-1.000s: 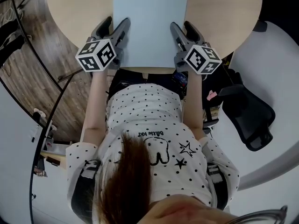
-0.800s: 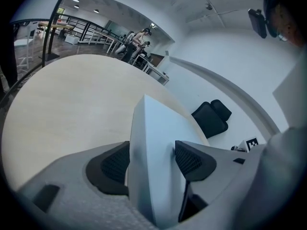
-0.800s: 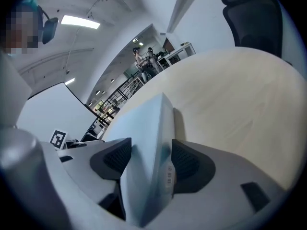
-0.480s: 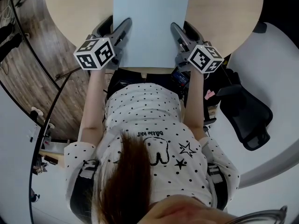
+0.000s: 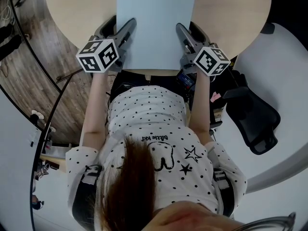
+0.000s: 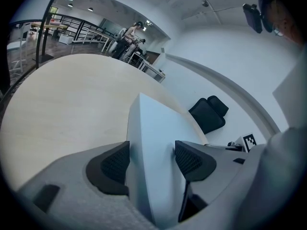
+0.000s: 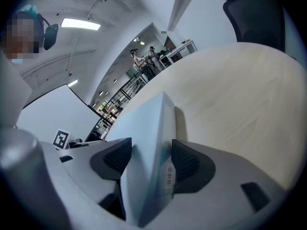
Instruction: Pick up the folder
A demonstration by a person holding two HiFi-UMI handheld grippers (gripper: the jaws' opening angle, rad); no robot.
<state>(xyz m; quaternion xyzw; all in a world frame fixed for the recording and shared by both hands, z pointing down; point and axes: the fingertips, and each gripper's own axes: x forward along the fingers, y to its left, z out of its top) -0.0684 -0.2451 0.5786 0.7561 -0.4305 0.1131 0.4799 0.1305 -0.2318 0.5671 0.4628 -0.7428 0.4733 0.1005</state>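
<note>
The folder [image 5: 155, 25] and desk [image 5: 231, 13] run off the head view at 12 o'clock. The folder's side edges are hidden under the left hand-held gripper [image 5: 119, 27] and right hand-held gripper [image 5: 187, 30]. Its sticker [image 7: 169, 176] is too blurred to read. The people [image 6: 127, 35] at 11 o'clock are too small to make out.

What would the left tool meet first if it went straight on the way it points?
The folder: the left tool is shut on its edge, so it would just push it along. Beyond it only the table shows, though depth is unclear.
</note>
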